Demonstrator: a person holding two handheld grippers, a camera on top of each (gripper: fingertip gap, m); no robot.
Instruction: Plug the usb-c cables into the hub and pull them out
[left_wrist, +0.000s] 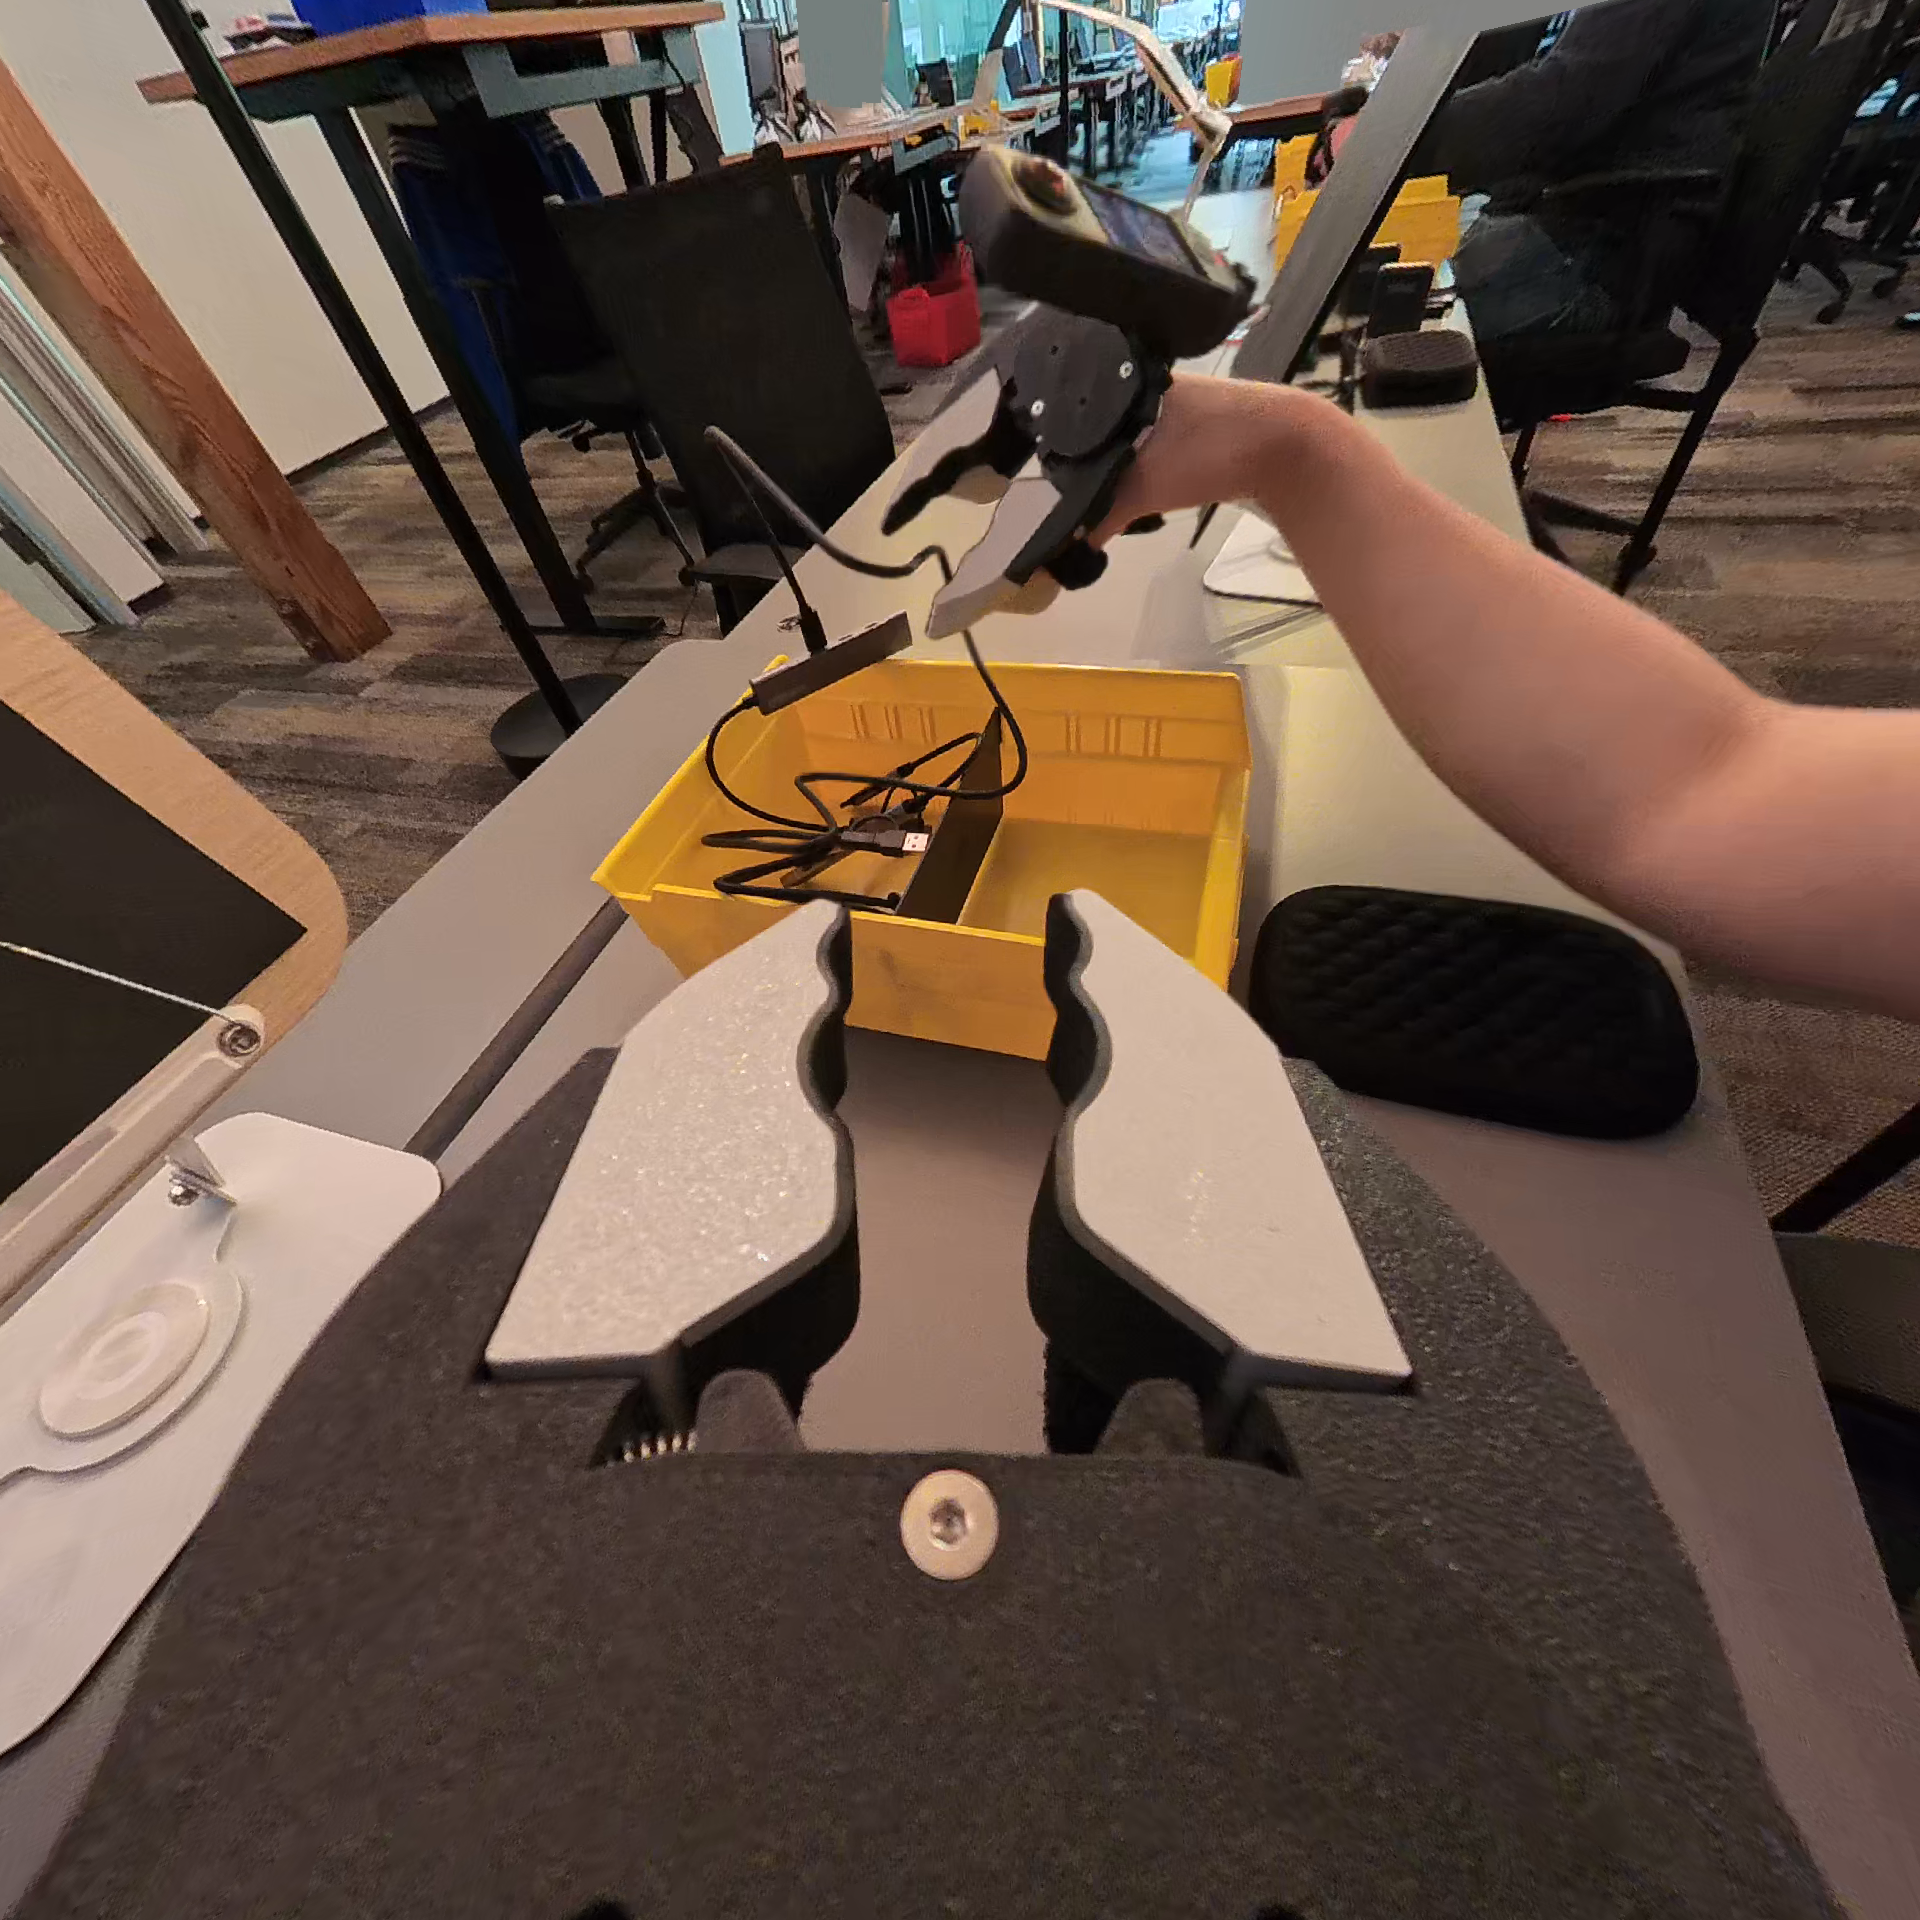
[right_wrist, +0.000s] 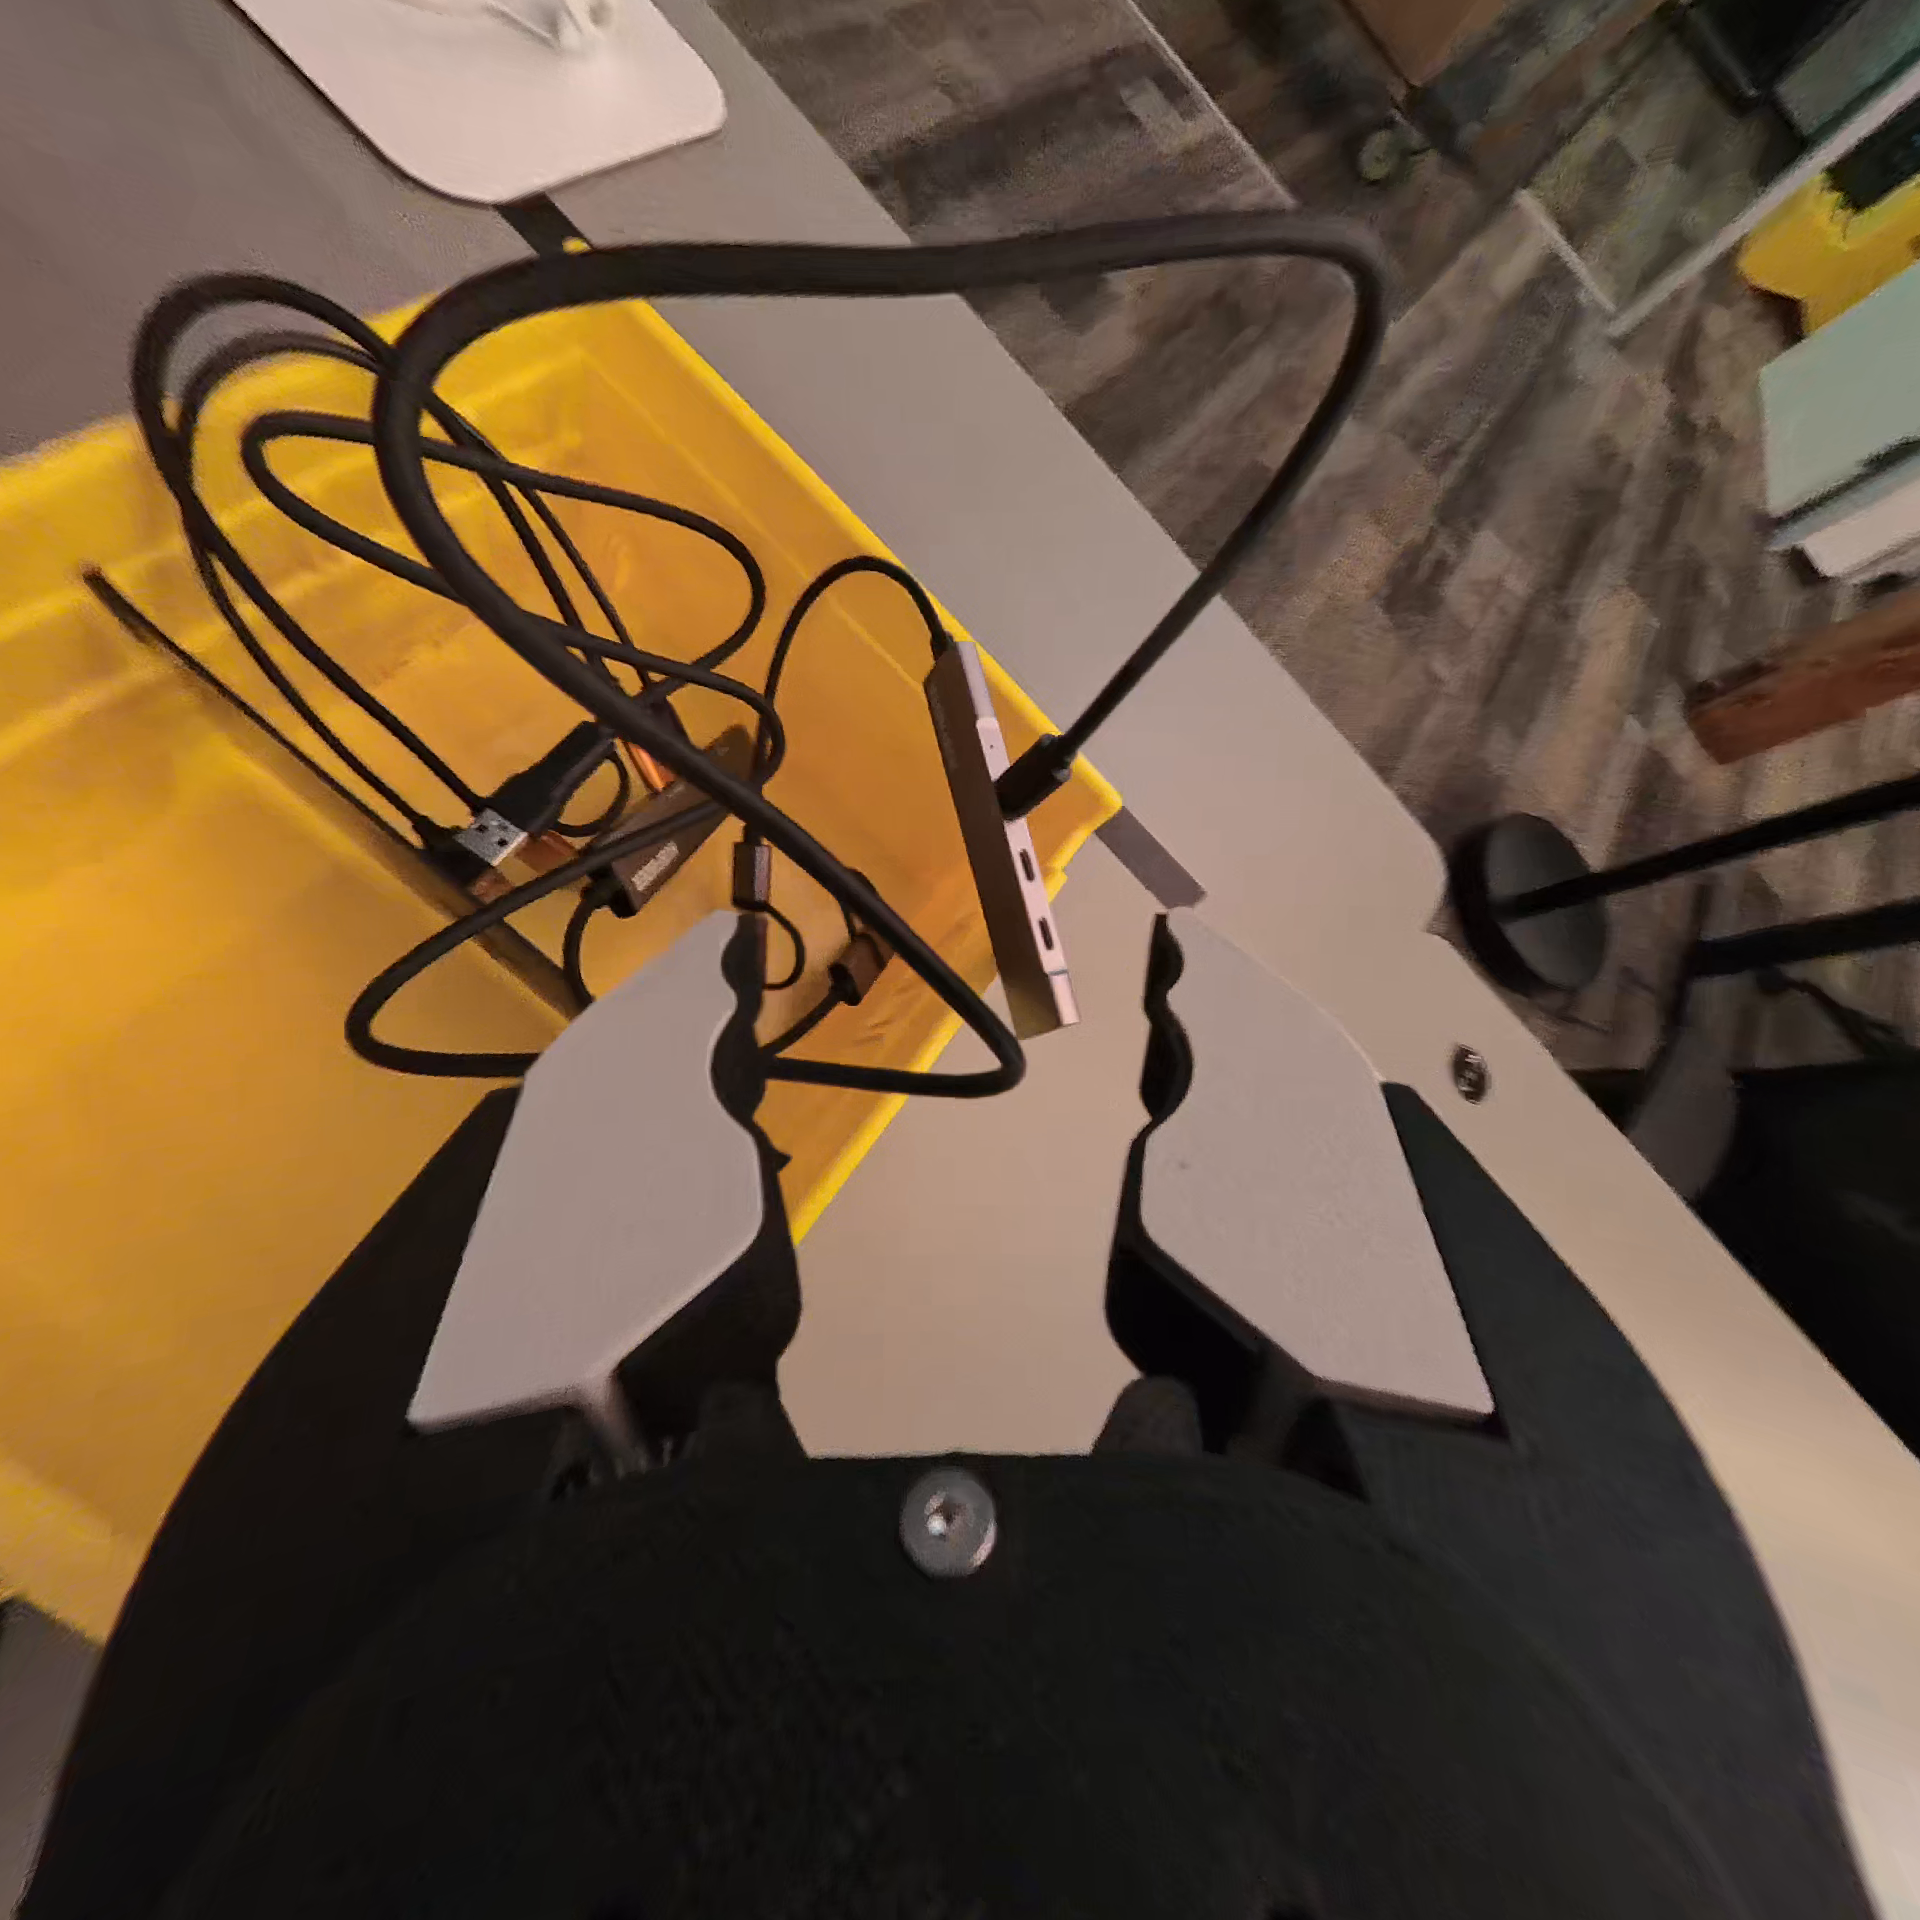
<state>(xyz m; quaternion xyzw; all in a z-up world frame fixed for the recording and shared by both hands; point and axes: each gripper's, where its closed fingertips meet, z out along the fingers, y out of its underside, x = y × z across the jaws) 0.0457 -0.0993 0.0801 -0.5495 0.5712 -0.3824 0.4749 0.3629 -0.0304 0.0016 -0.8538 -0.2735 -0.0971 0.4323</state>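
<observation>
- The yellow bin (left_wrist: 940, 977) sits on the grey bench (left_wrist: 1382, 790) and serves as the landmark; a dark divider (left_wrist: 961, 831) splits it into two compartments.
- The left gripper (left_wrist: 945, 935) hangs on the near side of the bin, its fingers (left_wrist: 707, 1122) spread wide with nothing between them.
- The right gripper (right_wrist: 940, 935), held in a person's hand (left_wrist: 1210, 447), is raised above the bin's far rim; its fingers (right_wrist: 1278, 1174) are parted and hold nothing.
- The hub (right_wrist: 1003, 842), a slim grey bar, hangs over the bin's far-left corner, tilted.
- One thick black usb-c cable (right_wrist: 883, 265) is plugged into the hub's side and arches high above the bin.
- Loose black cables (left_wrist: 831, 821) lie tangled in the bin's left compartment; the right compartment holds nothing visible.
- A black quilted pad (left_wrist: 1475, 1008) rests on the bench just right of the bin.
</observation>
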